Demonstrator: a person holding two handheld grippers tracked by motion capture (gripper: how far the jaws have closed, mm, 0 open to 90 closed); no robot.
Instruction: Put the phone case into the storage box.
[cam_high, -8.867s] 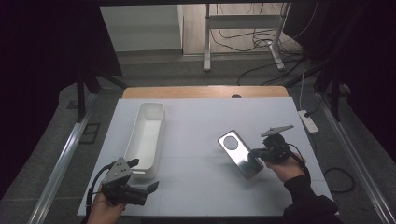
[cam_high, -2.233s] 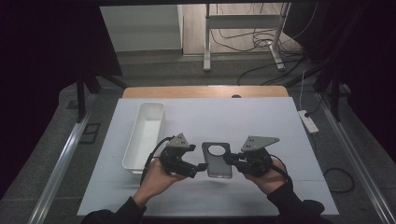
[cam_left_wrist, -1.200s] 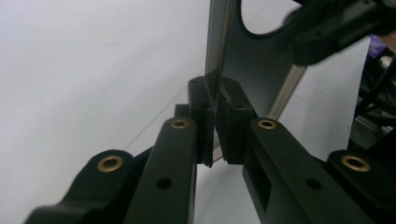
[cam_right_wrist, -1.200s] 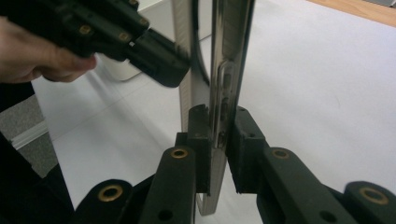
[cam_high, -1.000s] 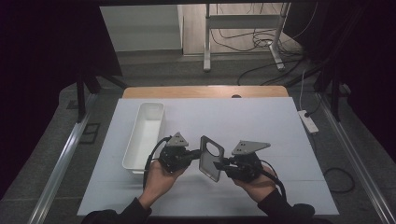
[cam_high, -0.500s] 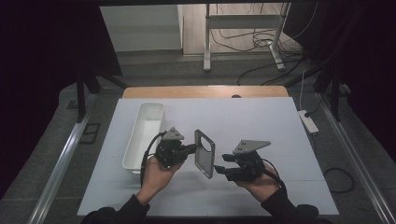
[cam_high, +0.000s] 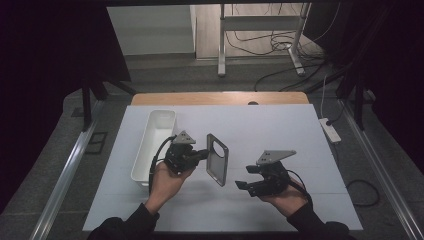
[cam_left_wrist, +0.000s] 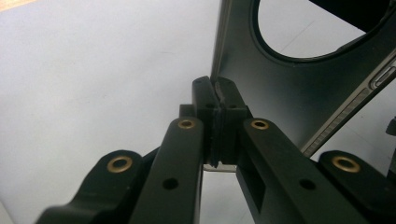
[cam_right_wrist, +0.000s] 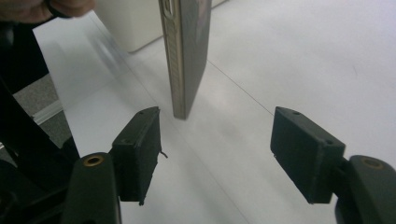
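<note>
High view shows my left hand (cam_high: 165, 180) coming in from the near edge, palm curled under my left hand-held gripper (cam_high: 204, 153), which points right, roughly level above the table (cam_high: 300, 135). Its jaws are pinched tight on one edge of the dark phone case (cam_high: 218, 159), a thin flat shell with a big round cut-out near its far end. I hold the case up off the table, standing on edge and tilted, its length running from far to near. Left gripper view confirms the grip: the two black jaws meet on the rim of the case, whose cut-out sits up and to the right. My right hand (cam_high: 282, 192) lies lower and farther right, wrist near the table's near edge, cupping my right hand-held gripper (cam_high: 244, 182), which points left toward the case but stands apart from it. Its jaws have just been opening; in the right gripper view the pads (cam_right_wrist: 140, 151) gape with only bare table between them, and the lower end of the case hangs just beyond, free of them. A long white bin (cam_high: 150, 150) rests on the table to the left of my left hand.
</note>
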